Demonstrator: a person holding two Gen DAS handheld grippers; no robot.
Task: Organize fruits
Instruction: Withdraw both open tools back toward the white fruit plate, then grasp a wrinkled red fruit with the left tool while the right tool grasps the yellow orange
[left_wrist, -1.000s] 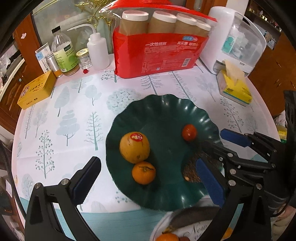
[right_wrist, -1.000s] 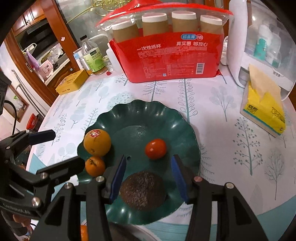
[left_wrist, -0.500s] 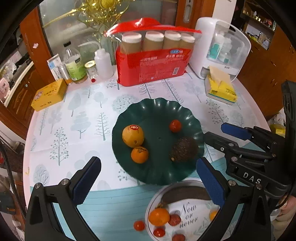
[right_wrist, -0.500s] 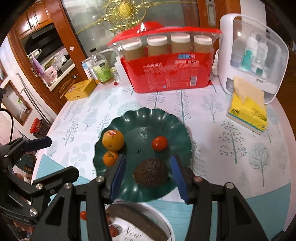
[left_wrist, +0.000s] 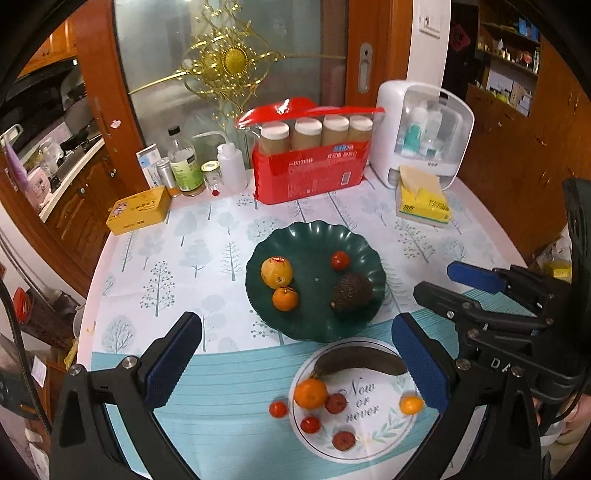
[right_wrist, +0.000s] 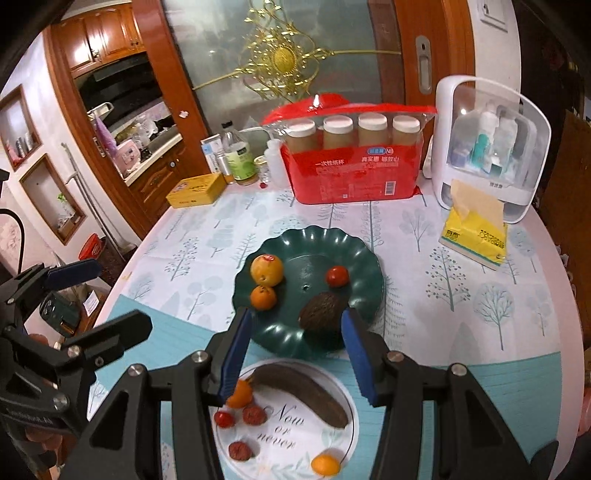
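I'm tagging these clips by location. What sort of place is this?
Most likely a home dining area beside a kitchen: a round table with a tree-print cloth, wooden kitchen cabinets through the doorway, and household clutter such as a tissue pack.

1. Warm, moderate indoor light falls from above; dark vignette fills every corner.
2. Glare streaks the red glossy plastic cup package (left_wrist: 310, 162) and the scalloped dark green plate (right_wrist: 365, 258).
3. Strong fisheye bending at edges.
4. Soft shadows sit under fruit; the centre is sharp, the periphery slightly soft.
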